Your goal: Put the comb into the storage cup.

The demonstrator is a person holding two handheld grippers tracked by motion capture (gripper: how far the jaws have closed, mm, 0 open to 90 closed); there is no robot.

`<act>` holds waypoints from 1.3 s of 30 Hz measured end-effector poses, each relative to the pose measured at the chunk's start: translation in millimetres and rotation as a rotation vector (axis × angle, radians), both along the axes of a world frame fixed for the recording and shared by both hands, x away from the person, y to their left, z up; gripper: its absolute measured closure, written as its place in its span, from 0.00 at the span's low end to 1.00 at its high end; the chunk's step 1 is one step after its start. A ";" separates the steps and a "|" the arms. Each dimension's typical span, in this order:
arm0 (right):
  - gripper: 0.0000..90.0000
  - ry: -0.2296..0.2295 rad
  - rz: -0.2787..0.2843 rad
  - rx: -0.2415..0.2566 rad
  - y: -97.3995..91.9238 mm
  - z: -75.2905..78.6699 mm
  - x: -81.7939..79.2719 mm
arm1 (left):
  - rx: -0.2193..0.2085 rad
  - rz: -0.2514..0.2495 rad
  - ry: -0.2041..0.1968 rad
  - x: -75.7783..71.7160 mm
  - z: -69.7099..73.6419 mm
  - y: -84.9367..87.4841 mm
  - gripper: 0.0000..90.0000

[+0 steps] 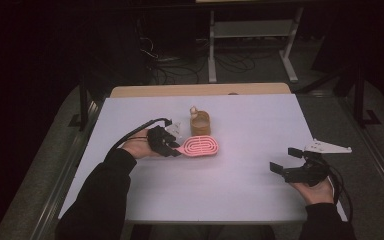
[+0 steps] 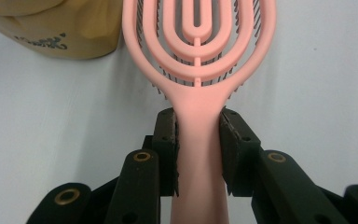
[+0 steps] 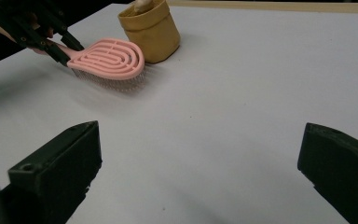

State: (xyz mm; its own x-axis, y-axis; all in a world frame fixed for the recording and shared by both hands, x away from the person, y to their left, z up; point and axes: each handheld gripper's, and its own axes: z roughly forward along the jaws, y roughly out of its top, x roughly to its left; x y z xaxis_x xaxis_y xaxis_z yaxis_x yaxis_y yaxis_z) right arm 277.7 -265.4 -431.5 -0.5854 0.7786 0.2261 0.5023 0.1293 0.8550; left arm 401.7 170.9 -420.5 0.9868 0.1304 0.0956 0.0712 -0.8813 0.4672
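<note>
Pink plastic hairbrush (image 2: 199,56), its oval head moulded in open concentric loops over fine bristles, is clamped by its smooth handle between the matte black pads of the left tongs (image 2: 199,154) and held near the middle of the white desk (image 1: 250,185), head level. Just beside the brush head stands a small soft-sided tan fabric pot (image 3: 150,29) with a rolled rim and a line of dark script on its side. Well apart at the desk's right edge, the right tongs (image 1: 286,159) rest in the person's hand with their blocky black jaws wide apart and nothing between them.
</note>
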 end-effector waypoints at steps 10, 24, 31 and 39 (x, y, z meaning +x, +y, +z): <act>0.00 0.003 0.001 -0.001 2.7 0.2 -0.6 | -0.033 0.031 -0.046 -6.9 17.0 14.8 0.78; 0.00 0.006 0.010 -0.011 5.5 0.5 0.3 | -0.065 0.006 -0.105 -18.2 37.2 14.1 0.78; 0.00 0.021 0.018 -0.014 5.8 7.0 6.0 | -0.075 0.000 -0.124 -20.3 43.6 12.7 0.78; 0.00 0.029 0.046 -0.018 10.5 19.1 13.5 | -0.084 -0.010 -0.148 -22.8 52.2 7.6 0.78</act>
State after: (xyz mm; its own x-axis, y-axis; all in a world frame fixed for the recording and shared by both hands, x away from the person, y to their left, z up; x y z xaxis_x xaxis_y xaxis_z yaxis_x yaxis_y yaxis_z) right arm 291.2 -254.9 -412.4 -0.6137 0.7554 0.2296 0.5202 0.1681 0.8374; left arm 378.9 178.5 -368.2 0.9640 0.1345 0.2295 -0.0123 -0.8392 0.5437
